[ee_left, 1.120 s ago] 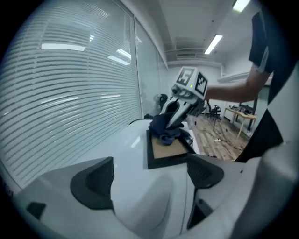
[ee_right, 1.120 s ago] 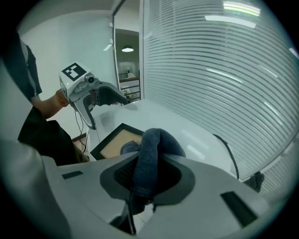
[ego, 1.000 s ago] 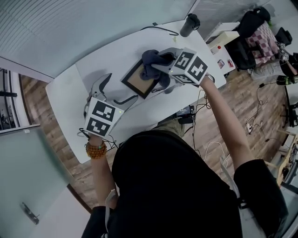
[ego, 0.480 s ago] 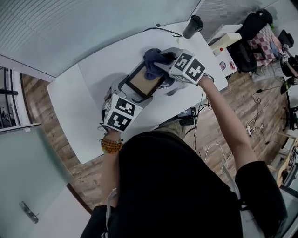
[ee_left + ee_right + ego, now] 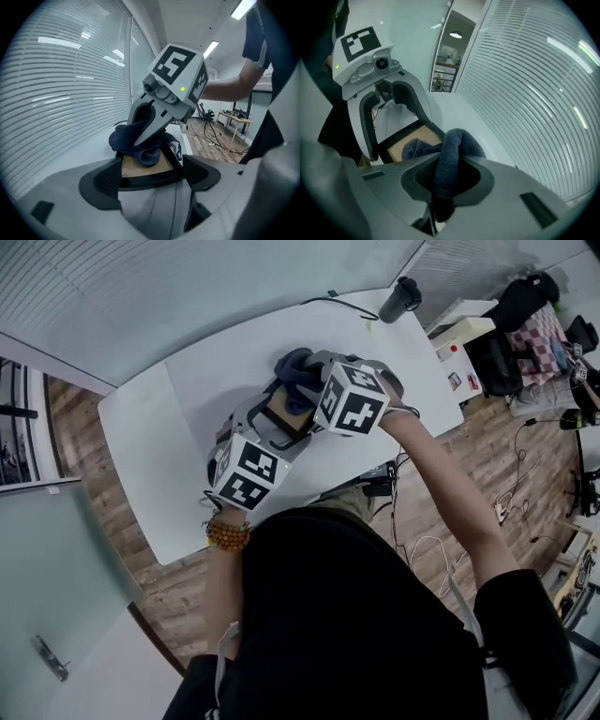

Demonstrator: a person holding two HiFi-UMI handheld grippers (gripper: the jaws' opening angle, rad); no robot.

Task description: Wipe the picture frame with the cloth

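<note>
On the white table (image 5: 159, 437) lies a black picture frame (image 5: 284, 412) with a tan panel (image 5: 140, 167). My left gripper (image 5: 151, 176) straddles its near edge. The jaws are closing, and the frame fills the gap between the pads, touching both. It points up at the frame from the lower left in the head view (image 5: 262, 427). A dark blue cloth (image 5: 454, 145) is pinched in my shut right gripper (image 5: 447, 176). It comes down from the right (image 5: 302, 381) and presses the cloth (image 5: 136, 143) onto the panel. Cloth and grippers hide much of the frame.
A black cylinder (image 5: 401, 298) and a thin cable (image 5: 328, 302) lie at the table's far right corner. A pale box (image 5: 469, 329) stands beyond that edge, over wood floor with cables. Window blinds (image 5: 61, 93) run along the table's far side.
My left gripper has come up from the lower left and now has the frame's edge between its jaws. The right gripper has rolled and shifted left and down with the cloth over the frame.
</note>
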